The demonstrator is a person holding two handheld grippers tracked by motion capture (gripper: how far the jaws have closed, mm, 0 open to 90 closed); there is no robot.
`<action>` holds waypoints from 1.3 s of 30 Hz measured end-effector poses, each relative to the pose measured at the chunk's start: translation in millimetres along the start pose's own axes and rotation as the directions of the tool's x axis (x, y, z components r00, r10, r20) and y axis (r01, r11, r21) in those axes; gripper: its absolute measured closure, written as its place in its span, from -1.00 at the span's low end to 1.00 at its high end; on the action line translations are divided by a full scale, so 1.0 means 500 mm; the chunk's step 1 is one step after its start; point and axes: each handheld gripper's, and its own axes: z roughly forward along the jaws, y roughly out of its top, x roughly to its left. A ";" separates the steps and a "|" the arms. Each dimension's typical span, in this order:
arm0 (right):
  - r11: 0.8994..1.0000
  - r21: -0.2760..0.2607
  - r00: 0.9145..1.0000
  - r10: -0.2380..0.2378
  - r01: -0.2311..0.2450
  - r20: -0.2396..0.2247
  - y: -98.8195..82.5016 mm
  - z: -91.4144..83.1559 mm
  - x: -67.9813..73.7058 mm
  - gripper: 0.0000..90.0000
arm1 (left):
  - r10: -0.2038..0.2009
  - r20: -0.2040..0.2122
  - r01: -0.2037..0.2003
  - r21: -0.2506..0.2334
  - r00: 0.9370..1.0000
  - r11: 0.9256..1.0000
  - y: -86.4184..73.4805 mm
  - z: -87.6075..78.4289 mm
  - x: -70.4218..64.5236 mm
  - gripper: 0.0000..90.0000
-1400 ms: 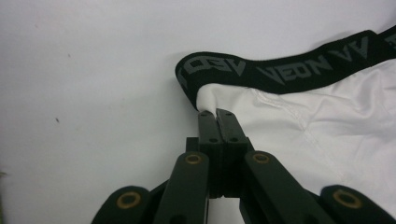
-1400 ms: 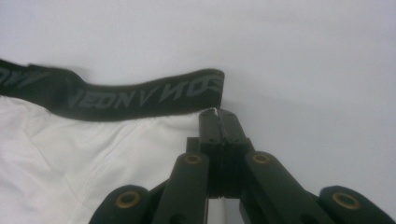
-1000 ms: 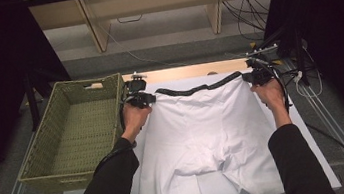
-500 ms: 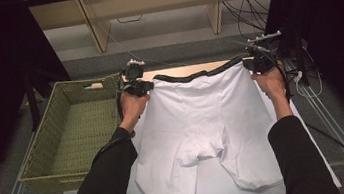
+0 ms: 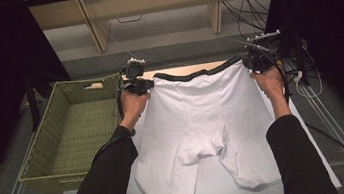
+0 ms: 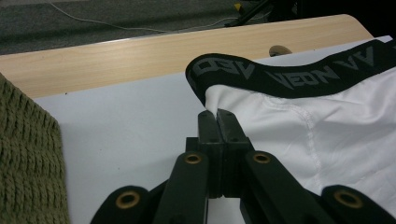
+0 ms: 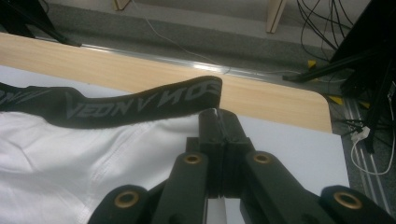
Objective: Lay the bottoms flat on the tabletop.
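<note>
Up come both hands since a second ago, and the shorts' legs, bunched before, now trail out flat toward the near edge. White shorts [image 5: 199,128] lie spread on the table [image 5: 319,158], the black waistband [image 5: 197,72] at the far end. Left gripper [image 5: 144,85] pinches one waist corner, right gripper [image 5: 251,62] the other, jaws clamped tight on fabric, pulling it taut, likely to smooth it for folding. Beside them, a green basket [image 5: 71,135] waits.

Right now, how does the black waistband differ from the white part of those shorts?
The waistband is a narrow black strip with grey lettering; the white fabric is broad and plain. The waistband sits at the table's far edge, while the white fabric spreads toward the person, lightly wrinkled. Both belong to one garment.
</note>
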 end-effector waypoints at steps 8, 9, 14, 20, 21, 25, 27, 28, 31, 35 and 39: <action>0.999 0.031 0.996 0.041 -0.044 0.074 -0.006 0.015 -0.012 0.52 | -0.018 -0.063 0.018 -0.010 0.998 1.000 -0.009 0.018 -0.012 0.64; 0.998 0.035 0.996 0.040 -0.043 0.076 -0.007 0.014 -0.014 0.52 | -0.020 -0.061 0.020 -0.009 0.998 1.000 -0.010 0.018 -0.013 0.62; 0.999 0.036 0.998 0.018 -0.020 0.053 -0.019 -0.002 -0.023 0.50 | 0.004 -0.031 -0.004 0.024 1.000 1.000 -0.012 0.011 -0.023 0.48; 0.998 0.067 1.000 -0.006 0.008 -0.027 -0.059 -0.037 -0.022 0.31 | 0.034 0.042 -0.037 0.080 0.999 0.996 -0.037 -0.010 -0.042 0.16; 0.997 0.075 0.999 -0.007 0.010 -0.041 -0.072 -0.045 -0.019 0.24 | 0.045 0.053 -0.050 0.093 0.998 0.994 -0.046 -0.015 -0.047 0.10; 0.990 0.130 0.997 -0.043 0.052 -0.068 -0.140 -0.082 -0.006 0.07 | 0.107 0.126 -0.123 0.126 0.986 0.984 -0.099 -0.036 -0.075 -0.12; 0.986 0.156 0.996 -0.046 0.057 -0.074 -0.180 -0.102 -0.002 0.03 | 0.118 0.156 -0.140 0.132 0.981 0.981 -0.132 -0.046 -0.086 -0.17; 0.983 0.171 0.996 -0.047 0.060 -0.080 -0.201 -0.111 0.000 0.02 | 0.123 0.177 -0.148 0.136 0.976 0.980 -0.148 -0.051 -0.091 -0.21; 0.977 0.206 0.996 -0.036 0.053 -0.084 -0.260 -0.131 0.005 0.00 | 0.145 0.215 -0.177 0.138 0.966 0.974 -0.199 -0.067 -0.104 -0.26; 0.969 0.240 0.996 -0.035 0.054 -0.083 -0.317 -0.143 0.007 -0.01 | 0.160 0.246 -0.197 0.135 0.956 0.971 -0.258 -0.089 -0.114 -0.31; 0.970 0.241 0.997 -0.022 0.039 -0.074 -0.351 -0.157 0.007 -0.03 | 0.207 0.237 -0.246 0.150 0.949 0.957 -0.308 -0.098 -0.130 -0.33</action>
